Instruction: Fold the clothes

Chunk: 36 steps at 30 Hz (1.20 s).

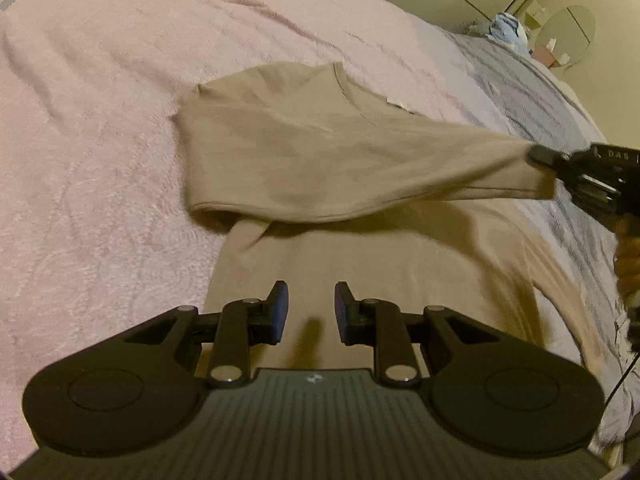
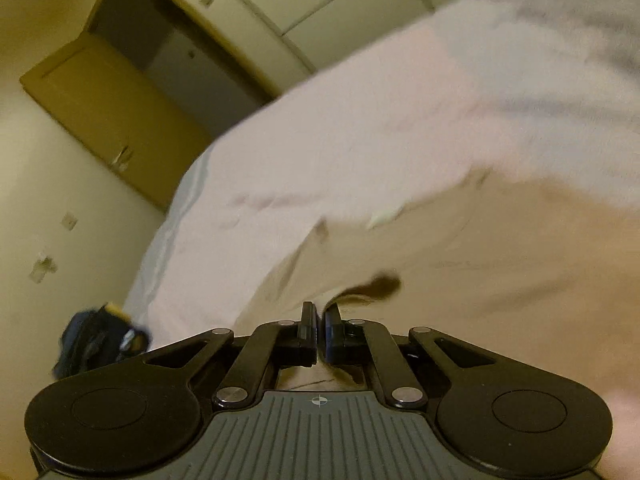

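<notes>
- Lying on a pink blanket (image 1: 100, 128) on the bed: a beige shirt (image 1: 320, 256), collar end far from the left wrist camera, body spread flat toward it.
- Left gripper (image 1: 311, 311) hovers over the shirt's near part; jaws spread, nothing between them, pads clear of the cloth.
- Right gripper (image 1: 540, 155) comes in from the right edge of the left view, jaws pinching the cuff end of a sleeve (image 1: 460, 168).
- Sleeve is lifted off the bed and stretched across the shirt's upper part, toward the right.
- Right wrist view is blurred; jaws there are pressed together, beige cloth just at the tips (image 2: 318, 322).
- Grey striped cover (image 1: 532, 104) lies beyond the blanket, on the right.
- Oval mirror (image 1: 570, 34) stands at the far wall.
</notes>
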Available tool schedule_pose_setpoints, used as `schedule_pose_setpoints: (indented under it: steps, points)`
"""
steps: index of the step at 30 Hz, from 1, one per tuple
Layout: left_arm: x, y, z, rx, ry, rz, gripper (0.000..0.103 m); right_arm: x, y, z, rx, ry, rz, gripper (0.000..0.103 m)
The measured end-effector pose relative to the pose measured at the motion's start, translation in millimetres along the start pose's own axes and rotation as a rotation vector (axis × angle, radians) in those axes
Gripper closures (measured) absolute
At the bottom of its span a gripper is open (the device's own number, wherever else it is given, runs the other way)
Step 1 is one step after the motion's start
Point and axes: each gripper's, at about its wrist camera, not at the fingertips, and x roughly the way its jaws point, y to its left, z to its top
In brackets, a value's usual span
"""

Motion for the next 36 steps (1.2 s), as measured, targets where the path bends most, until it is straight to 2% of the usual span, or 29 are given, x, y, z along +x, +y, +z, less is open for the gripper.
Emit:
schedule_pose_setpoints:
  steps: [4, 7, 10, 11, 13, 16, 20, 22, 24, 26, 29, 30, 32, 34, 36]
  points:
    - [13, -11, 1, 0.045, 0.006, 0.015, 0.084, -7, -51, 4, 0.081, 0.052, -0.138, 0.100]
    - [22, -14, 4, 0.077, 0.006, 0.042, 0.084, -16, -60, 6, 0.103, 0.024, -0.169, 0.101]
    - [30, -11, 3, 0.096, 0.014, 0.093, 0.084, -38, -65, 10, 0.129, -0.071, -0.141, 0.101]
    - [31, -10, 3, 0.098, 0.012, 0.115, 0.084, -39, -67, 10, 0.142, -0.069, -0.151, 0.101]
    - [30, -5, 5, 0.069, 0.007, 0.125, 0.084, -32, -81, 8, 0.199, -0.007, -0.192, 0.100]
    - [29, -7, 14, 0.037, -0.025, 0.073, 0.084, -37, -77, 8, 0.171, -0.002, -0.147, 0.100]
    - [49, -25, 20, 0.126, -0.005, 0.035, 0.084, -44, -55, 26, 0.163, -0.082, -0.058, 0.100]
    - [58, -25, 19, 0.138, 0.004, 0.050, 0.084, -55, -44, 41, 0.130, -0.149, -0.038, 0.101]
    - [58, -19, 17, 0.121, -0.010, 0.065, 0.085, -65, -46, 50, 0.105, -0.186, -0.065, 0.101]
    - [56, -12, 17, 0.087, -0.025, 0.080, 0.088, -63, -68, 50, 0.133, -0.130, -0.158, 0.101]
    - [51, -11, 21, 0.096, -0.050, 0.103, 0.088, -37, -117, 28, 0.248, 0.032, -0.297, 0.100]
    - [50, -11, 22, 0.107, -0.060, 0.116, 0.088, -31, -123, 21, 0.233, 0.065, -0.313, 0.100]
    - [49, -9, 24, 0.109, -0.069, 0.127, 0.088, -21, -125, 15, 0.197, 0.071, -0.361, 0.100]
    - [52, -7, 26, 0.110, -0.068, 0.136, 0.088, -29, -117, 20, 0.210, 0.014, -0.319, 0.100]
    - [53, -7, 25, 0.133, -0.064, 0.160, 0.088, -50, -100, 33, 0.178, -0.102, -0.233, 0.101]
